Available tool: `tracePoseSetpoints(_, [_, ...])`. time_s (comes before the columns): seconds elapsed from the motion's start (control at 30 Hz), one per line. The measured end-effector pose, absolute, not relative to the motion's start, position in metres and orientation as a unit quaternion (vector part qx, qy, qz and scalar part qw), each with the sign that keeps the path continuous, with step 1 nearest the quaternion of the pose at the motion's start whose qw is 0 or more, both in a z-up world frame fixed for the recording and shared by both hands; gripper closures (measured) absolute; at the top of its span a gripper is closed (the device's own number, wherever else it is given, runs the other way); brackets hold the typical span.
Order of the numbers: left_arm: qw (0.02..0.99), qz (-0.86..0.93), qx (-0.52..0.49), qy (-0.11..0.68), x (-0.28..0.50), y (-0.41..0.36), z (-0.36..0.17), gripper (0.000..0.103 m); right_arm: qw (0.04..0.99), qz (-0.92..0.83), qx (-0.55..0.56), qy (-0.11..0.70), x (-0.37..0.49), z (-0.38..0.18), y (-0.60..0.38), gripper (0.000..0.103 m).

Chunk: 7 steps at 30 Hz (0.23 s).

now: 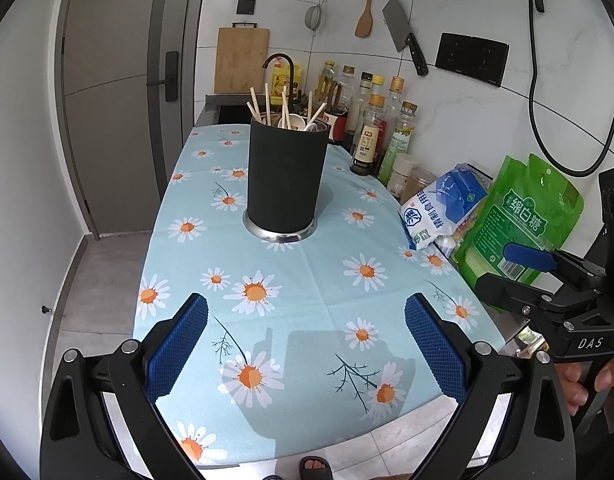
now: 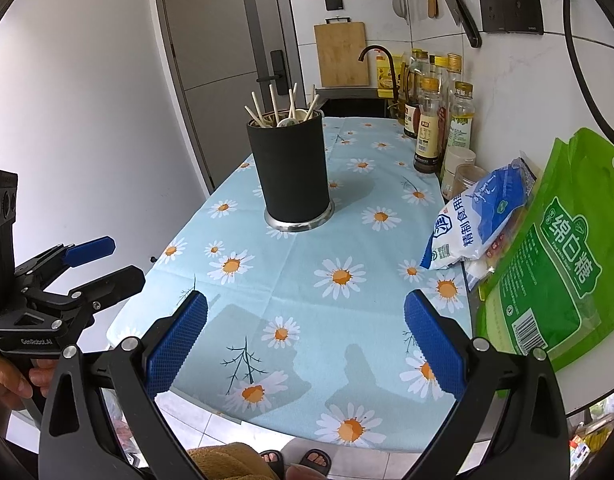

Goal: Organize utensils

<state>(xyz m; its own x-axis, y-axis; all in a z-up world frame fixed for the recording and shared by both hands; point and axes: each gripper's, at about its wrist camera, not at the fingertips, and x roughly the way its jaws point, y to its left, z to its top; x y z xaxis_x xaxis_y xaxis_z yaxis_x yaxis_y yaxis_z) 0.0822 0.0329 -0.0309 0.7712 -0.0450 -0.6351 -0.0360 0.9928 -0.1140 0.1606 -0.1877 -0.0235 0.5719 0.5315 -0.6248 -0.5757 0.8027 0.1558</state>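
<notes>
Your left gripper [image 1: 306,344] hangs over the near edge of the desk [image 1: 307,280], jaws spread wide, nothing between them. Your right gripper [image 2: 306,343] is likewise wide open and holding nothing, level with the left one and to its right. The black holder [image 1: 286,178] stands upright mid-desk on the daisy cloth, well apart from both grippers. Chopsticks [image 1: 268,109] and a white spoon [image 1: 293,121] stand inside it. Bottles [image 1: 367,136], a blue-and-white bag [image 1: 443,210] and a green bag [image 1: 519,220] line the wall side.
</notes>
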Motion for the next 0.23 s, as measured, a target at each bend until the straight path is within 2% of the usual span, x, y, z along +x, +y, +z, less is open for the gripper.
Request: tracePoseSetpoints(0.23, [0.94, -0.008, -0.048, 0.337, 0.0835, 0.0296, -0.029, 0.007, 0.887, 0.311, -0.032, 0.34, 0.1615, -0.0222, -0.1842, 0.005])
